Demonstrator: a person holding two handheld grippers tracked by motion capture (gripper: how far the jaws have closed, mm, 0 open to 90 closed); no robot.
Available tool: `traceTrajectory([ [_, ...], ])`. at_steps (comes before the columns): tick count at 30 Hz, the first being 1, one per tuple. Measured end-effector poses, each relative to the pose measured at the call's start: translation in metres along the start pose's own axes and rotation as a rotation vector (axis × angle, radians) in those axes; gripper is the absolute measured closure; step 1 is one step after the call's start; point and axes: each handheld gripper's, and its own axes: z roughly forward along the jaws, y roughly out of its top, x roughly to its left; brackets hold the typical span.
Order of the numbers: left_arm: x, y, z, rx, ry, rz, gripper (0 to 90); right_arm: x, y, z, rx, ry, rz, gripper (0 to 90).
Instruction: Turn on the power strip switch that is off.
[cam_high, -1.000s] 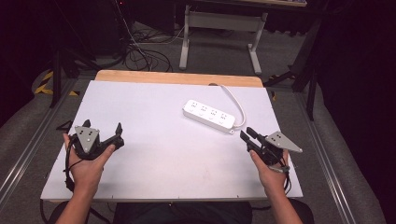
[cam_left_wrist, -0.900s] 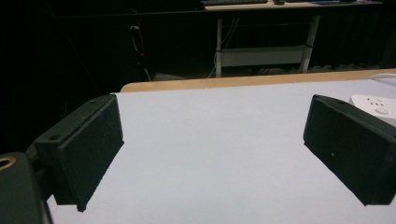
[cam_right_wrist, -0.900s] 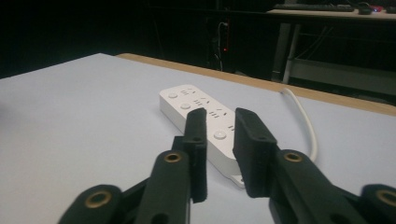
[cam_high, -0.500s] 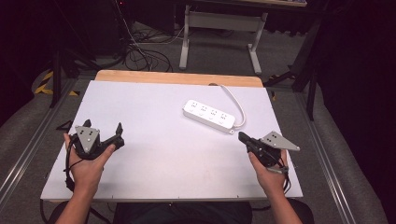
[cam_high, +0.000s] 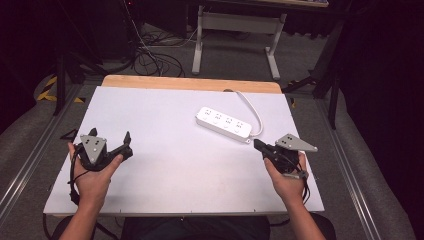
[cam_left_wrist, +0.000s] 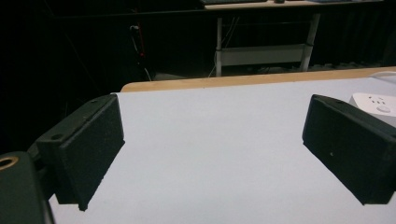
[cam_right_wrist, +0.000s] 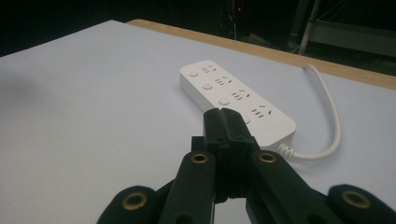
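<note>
- The white power strip (cam_high: 223, 122) lies flat on the white table (cam_high: 165, 190), right of centre in the high view and slanted from upper left to lower right. Its row of sockets and round buttons faces up, and nothing holds or touches it.
- Its white cable (cam_high: 252, 110) leaves the lower-right end, loops upward along the right side and runs off over the wooden far edge of the table.
- The right gripper (cam_high: 260, 146), at the lower right of the high view, points at the strip's near end with its jaws pressed together and nothing between them. In the right gripper view the closed tips (cam_right_wrist: 225, 116) sit just in front of the nearest socket.
- The left gripper (cam_high: 126, 145) rests at the lower left, well apart from the strip, jaws spread wide and empty.
- Judged risks: with its jaws closed the right gripper can only push, and a push on one end would likely make the strip pivot or slide on the smooth top.
- The looped cable could drag or catch on the table edge if the strip is shifted, tugging it off line.
</note>
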Motion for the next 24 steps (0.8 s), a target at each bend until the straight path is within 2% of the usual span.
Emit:
traceTrajectory([
  [10, 0.0, -0.001, -0.001, 0.003, 0.004, 0.004, 6.1, 0.004, 0.022, 0.02, 0.06, -0.004, -0.002, 90.0],
  [16, 0.0, -0.001, -0.001, 0.004, 0.003, 0.003, 6.1, -0.001, 0.031, 0.03, 0.064, -0.012, 0.0, 90.0],
  [20, 0.0, -0.001, -0.001, 0.005, 0.0, 0.003, 6.0, -0.004, 0.04, 0.036, 0.068, -0.034, -0.011, 90.0],
  [24, -0.001, -0.001, -0.001, 0.004, -0.004, 0.004, 6.0, -0.004, 0.042, 0.04, 0.082, -0.035, -0.025, 90.0],
])
